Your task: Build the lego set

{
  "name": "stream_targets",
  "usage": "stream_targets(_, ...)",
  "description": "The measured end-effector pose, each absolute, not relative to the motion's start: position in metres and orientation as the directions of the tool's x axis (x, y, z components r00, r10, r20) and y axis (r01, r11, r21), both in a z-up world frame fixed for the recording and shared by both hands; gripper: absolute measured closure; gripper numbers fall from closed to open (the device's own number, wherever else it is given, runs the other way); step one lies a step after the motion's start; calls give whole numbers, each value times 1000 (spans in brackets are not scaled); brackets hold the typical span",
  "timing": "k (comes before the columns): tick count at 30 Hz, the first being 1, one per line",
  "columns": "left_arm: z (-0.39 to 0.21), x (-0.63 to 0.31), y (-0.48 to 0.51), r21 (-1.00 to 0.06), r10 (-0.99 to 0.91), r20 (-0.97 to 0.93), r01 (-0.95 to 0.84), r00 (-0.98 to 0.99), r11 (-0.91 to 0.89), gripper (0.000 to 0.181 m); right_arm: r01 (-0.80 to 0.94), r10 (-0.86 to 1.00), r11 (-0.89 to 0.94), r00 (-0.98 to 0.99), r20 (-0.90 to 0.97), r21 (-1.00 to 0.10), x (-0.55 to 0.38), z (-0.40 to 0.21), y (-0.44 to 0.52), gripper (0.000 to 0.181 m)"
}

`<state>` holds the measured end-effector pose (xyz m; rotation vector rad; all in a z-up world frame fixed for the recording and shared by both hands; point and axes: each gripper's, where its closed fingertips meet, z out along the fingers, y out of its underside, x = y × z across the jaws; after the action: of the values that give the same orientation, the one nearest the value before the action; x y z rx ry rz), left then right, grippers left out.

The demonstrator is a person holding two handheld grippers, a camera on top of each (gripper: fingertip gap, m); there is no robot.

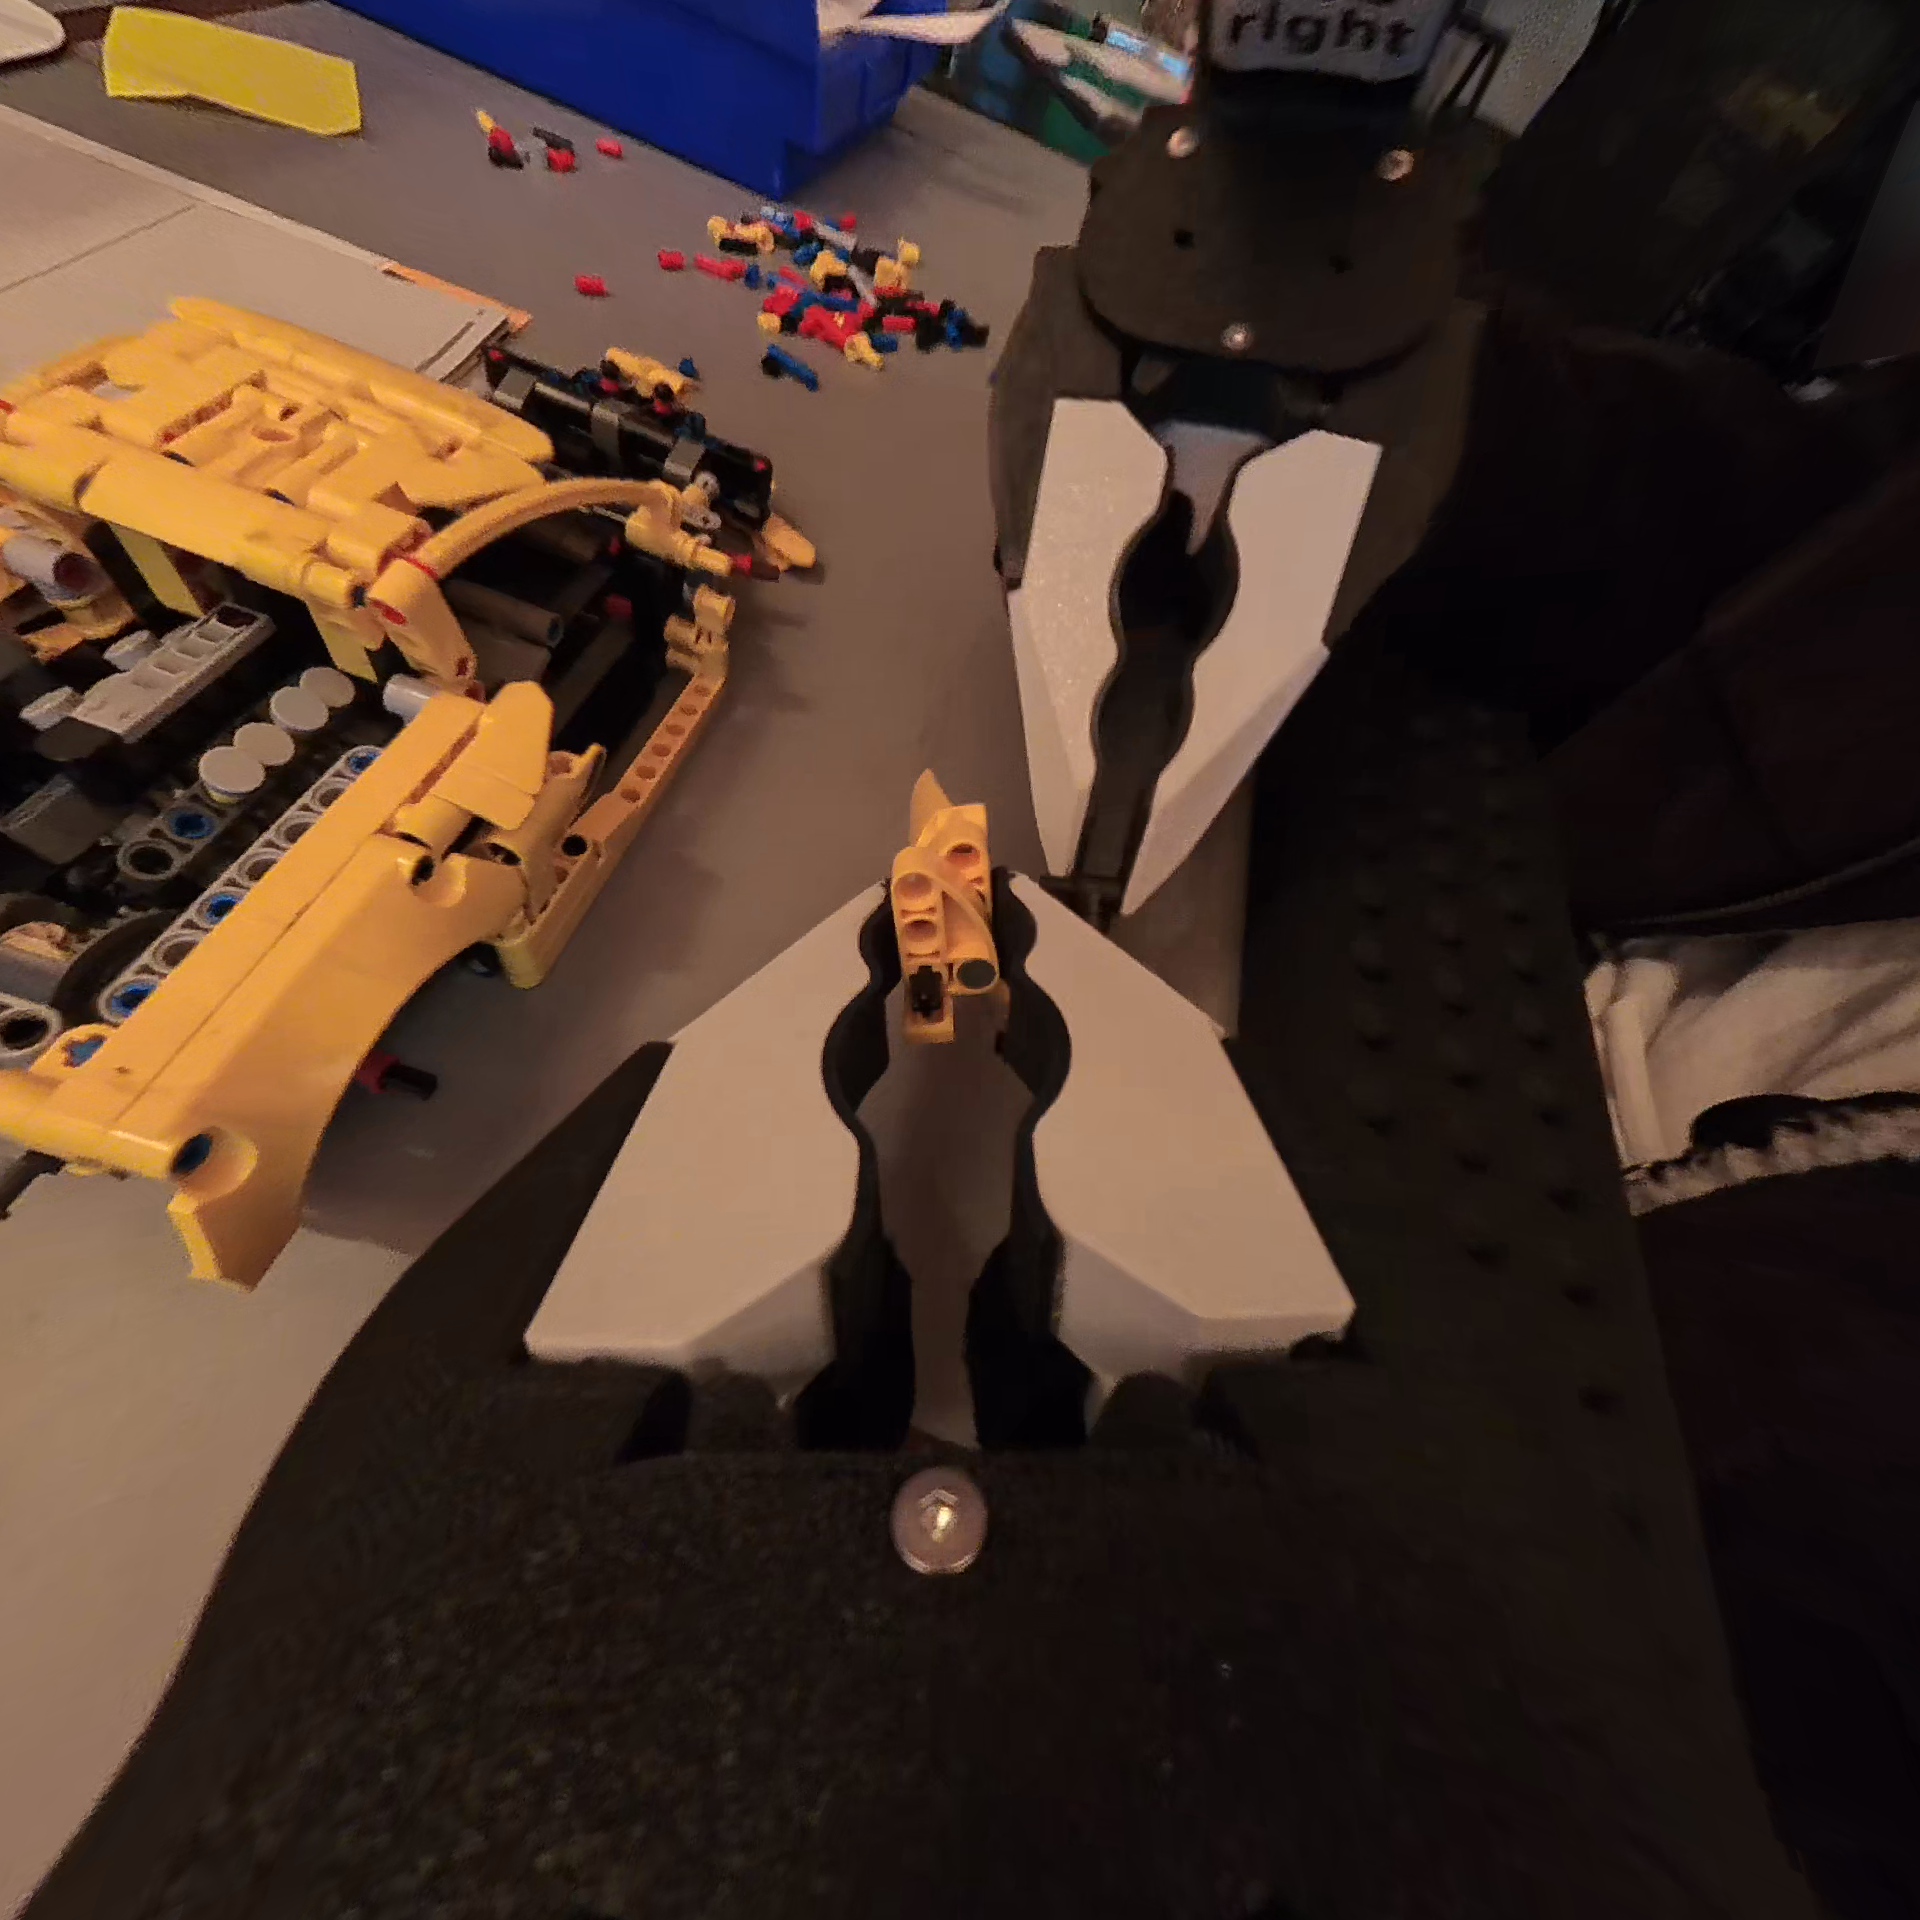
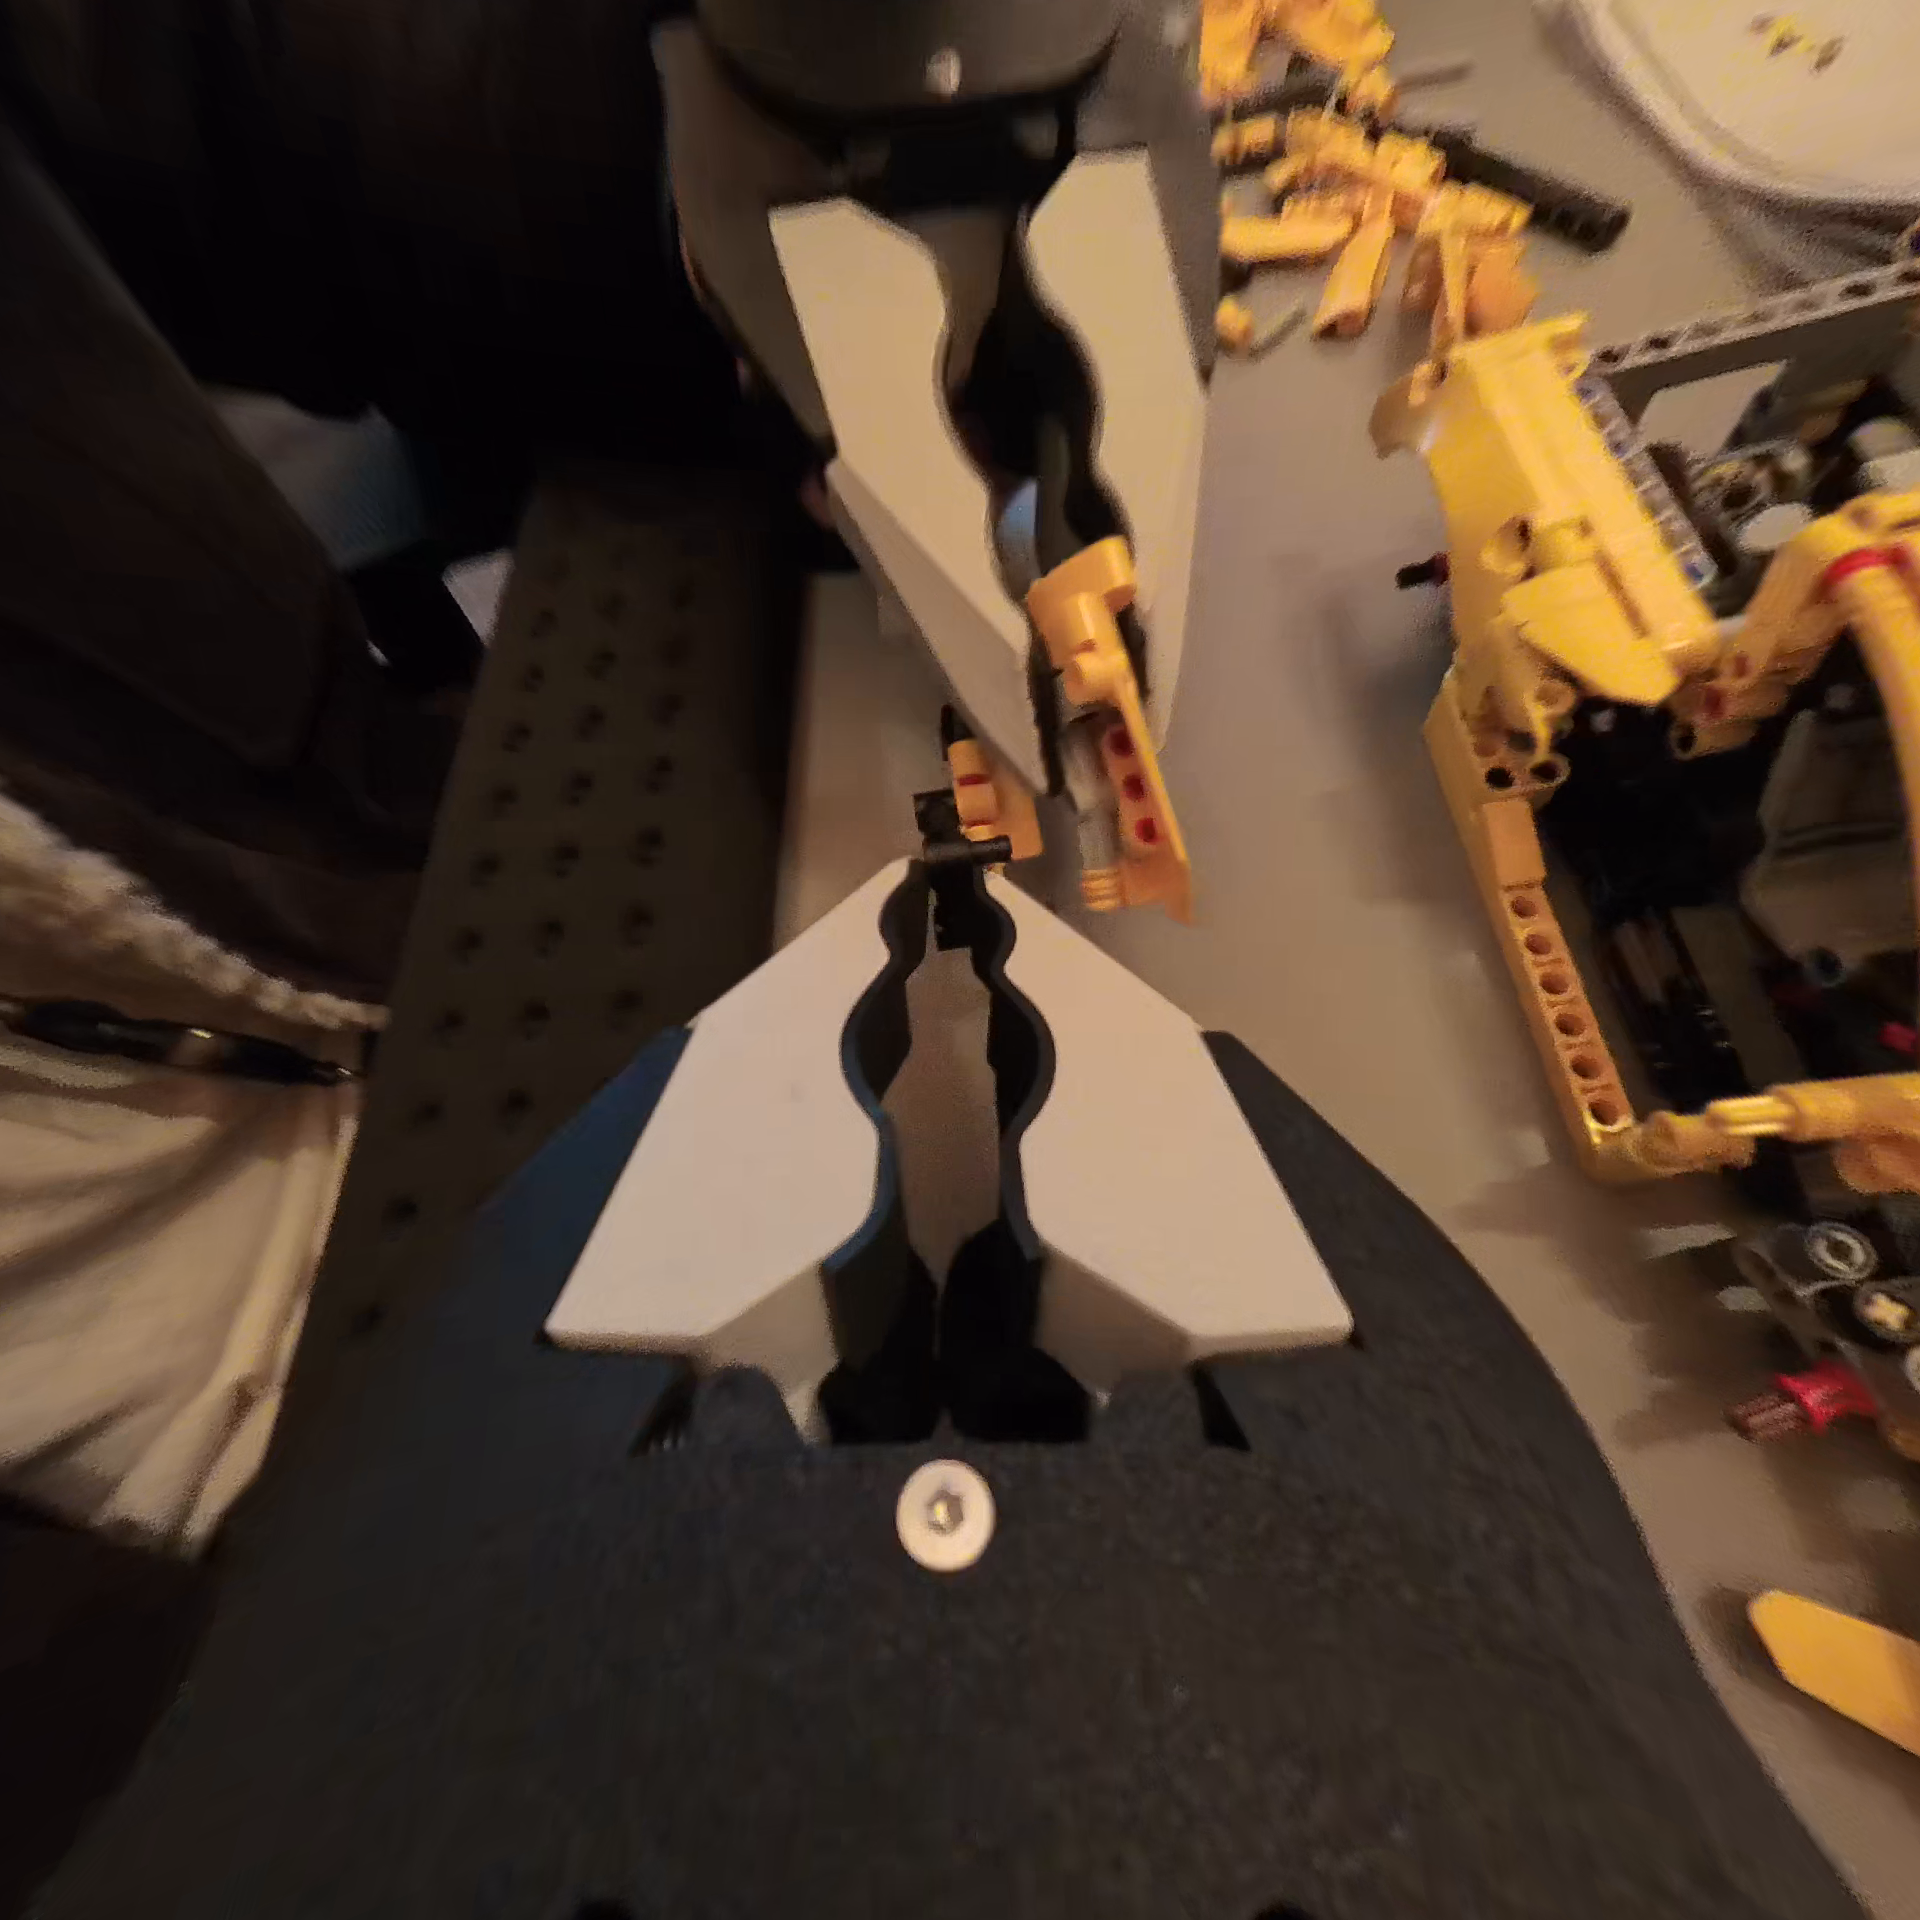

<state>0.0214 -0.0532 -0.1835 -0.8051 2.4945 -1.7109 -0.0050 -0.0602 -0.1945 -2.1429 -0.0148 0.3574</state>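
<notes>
My left gripper [image 1: 943,906] is shut on a small yellow Lego sub-assembly [image 1: 940,925] and holds it above the table. In the right wrist view the left gripper [image 2: 1091,769] comes in from the top with this sub-assembly [image 2: 1117,727]. My right gripper [image 2: 958,885] is shut on a small black pin piece [image 2: 961,914], whose tip is at the lower left end of the sub-assembly. The right gripper also shows in the left wrist view [image 1: 1086,896], tip to tip with the left one. The large yellow Lego car [image 1: 312,748] lies on the grey table to the left, and it also shows in the right wrist view [image 2: 1621,665].
A pile of small red, blue and yellow pieces [image 1: 842,291] lies beyond the car, near a blue bin [image 1: 665,73] and a yellow sheet [image 1: 229,73]. Loose yellow beams [image 2: 1351,208] and a white dish [image 2: 1766,104] sit farther off. A dark perforated strip [image 1: 1455,1039] runs along the table's edge. Left and right tips are no more than a few centimetres apart.
</notes>
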Motion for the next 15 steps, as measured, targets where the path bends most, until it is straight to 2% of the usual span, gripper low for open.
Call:
stream_targets(3, -176, 18, -57, -886, -383, 294, -400, -876, 236, 165, -186, 152, -513, 941, -302, -838, -1, -180, -59, 175)
stream_targets(8, -176, 13, -59, -892, -363, 270, -374, -892, 254, 165, -186, 162, -532, 935, -315, -826, -2, -181, -60, 175)
stream_targets(15, -178, 8, -61, -913, -347, 135, -252, -928, 321, 165, -132, 198, -561, 937, -287, -817, -7, -184, -63, 175)
